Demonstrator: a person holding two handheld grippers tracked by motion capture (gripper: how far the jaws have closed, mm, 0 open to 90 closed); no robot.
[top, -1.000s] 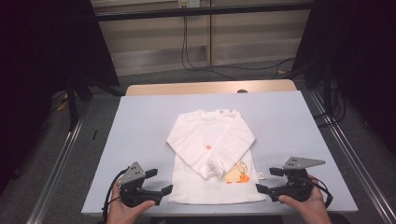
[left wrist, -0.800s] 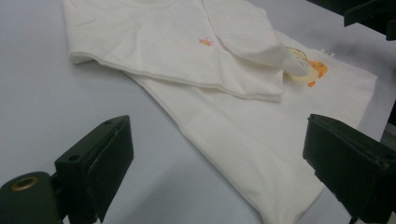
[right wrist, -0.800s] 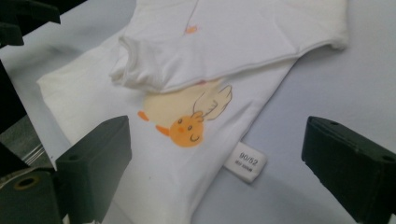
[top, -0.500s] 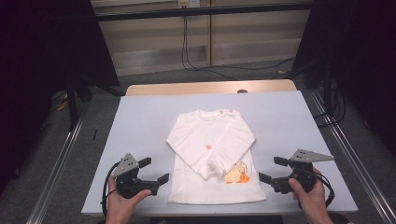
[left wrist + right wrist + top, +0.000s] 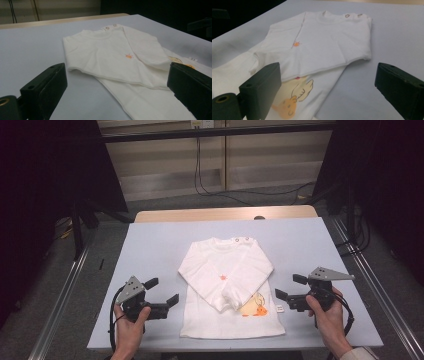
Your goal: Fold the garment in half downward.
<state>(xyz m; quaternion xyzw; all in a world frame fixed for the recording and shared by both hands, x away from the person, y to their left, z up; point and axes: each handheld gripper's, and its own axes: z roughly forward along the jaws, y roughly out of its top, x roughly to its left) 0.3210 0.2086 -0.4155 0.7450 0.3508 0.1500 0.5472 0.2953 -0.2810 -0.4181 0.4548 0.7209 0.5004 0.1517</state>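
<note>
1. high view: both hands low at the near table (image 5: 150, 245) edge, left gripper (image 5: 162, 292) and right gripper (image 5: 290, 287) level, flanking the shirt (image 5: 227, 285), apart from it.
2. left gripper view: jaws wide, just been opening, nothing between; a folded sleeve (image 5: 147, 50) crosses the chest.
3. right gripper view: jaws wide, empty; an orange print (image 5: 292, 105) near the hem, two snaps (image 5: 353, 15) farther off.

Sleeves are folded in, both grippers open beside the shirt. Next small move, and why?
Probably bring both grippers in to the bottom hem of the shirt: the left gripper and right gripper flank it, open, holding nothing, and its lower half lies unfolded.
</note>
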